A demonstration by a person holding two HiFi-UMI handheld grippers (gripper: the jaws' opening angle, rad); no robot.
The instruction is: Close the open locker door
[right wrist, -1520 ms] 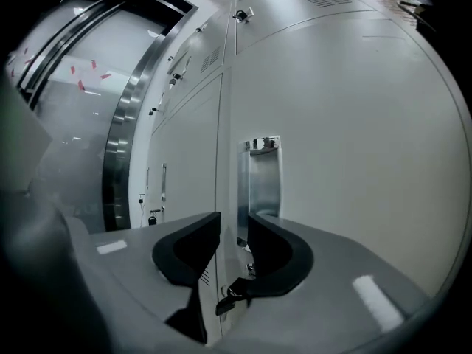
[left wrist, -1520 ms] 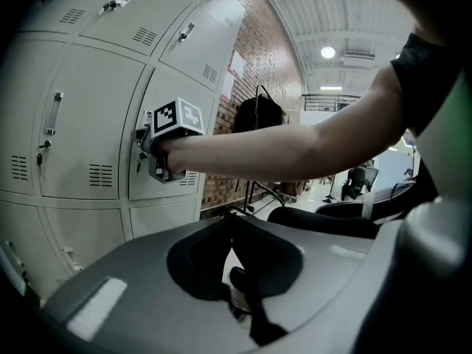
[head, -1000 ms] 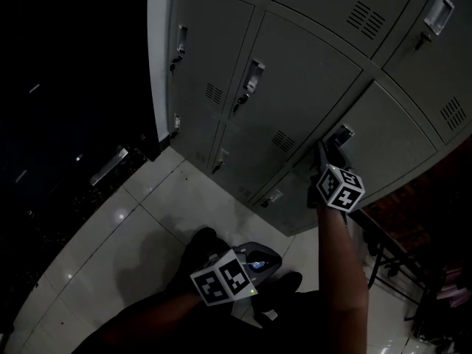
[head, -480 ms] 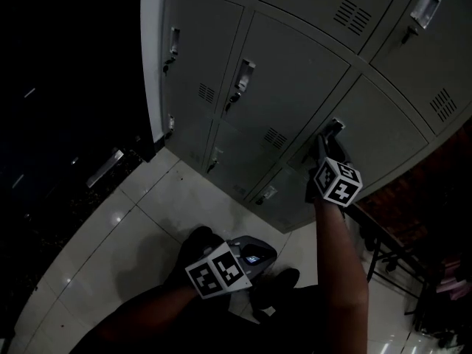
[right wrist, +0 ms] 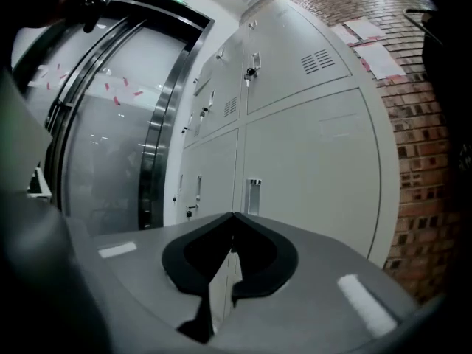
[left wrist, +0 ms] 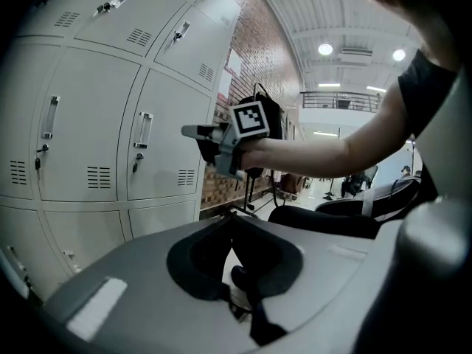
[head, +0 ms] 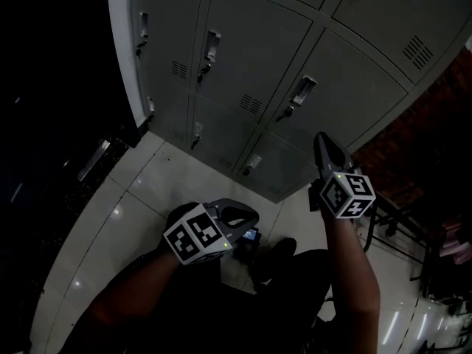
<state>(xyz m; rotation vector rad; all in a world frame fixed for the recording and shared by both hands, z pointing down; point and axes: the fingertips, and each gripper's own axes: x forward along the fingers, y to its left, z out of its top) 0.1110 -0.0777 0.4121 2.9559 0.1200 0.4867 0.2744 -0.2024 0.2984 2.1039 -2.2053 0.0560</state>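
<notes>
The grey locker bank [head: 243,43] fills the top of the head view, and every door I can see lies flush. The door with the recessed handle [head: 302,91] stands above my right gripper [head: 320,137], which hangs a short way off it, shut with nothing between its jaws. In the right gripper view the same door [right wrist: 317,161] and its handle [right wrist: 253,195] lie just past the closed tips [right wrist: 233,214]. My left gripper [head: 254,216] is low over the floor, also shut and empty; its own view shows the right gripper [left wrist: 193,132] pointing at the lockers [left wrist: 166,139].
Pale glossy floor tiles [head: 147,190] run along the locker base. A dark glass wall [head: 51,87] stands to the left, a brick wall [head: 420,131] to the right. A black metal frame [head: 402,223] sits low on the right. The person's shoe [head: 280,248] is below.
My right gripper has come back from the door's handle toward me and its jaws have shut. The left gripper has lifted slightly. The lockers now sit higher in the head view.
</notes>
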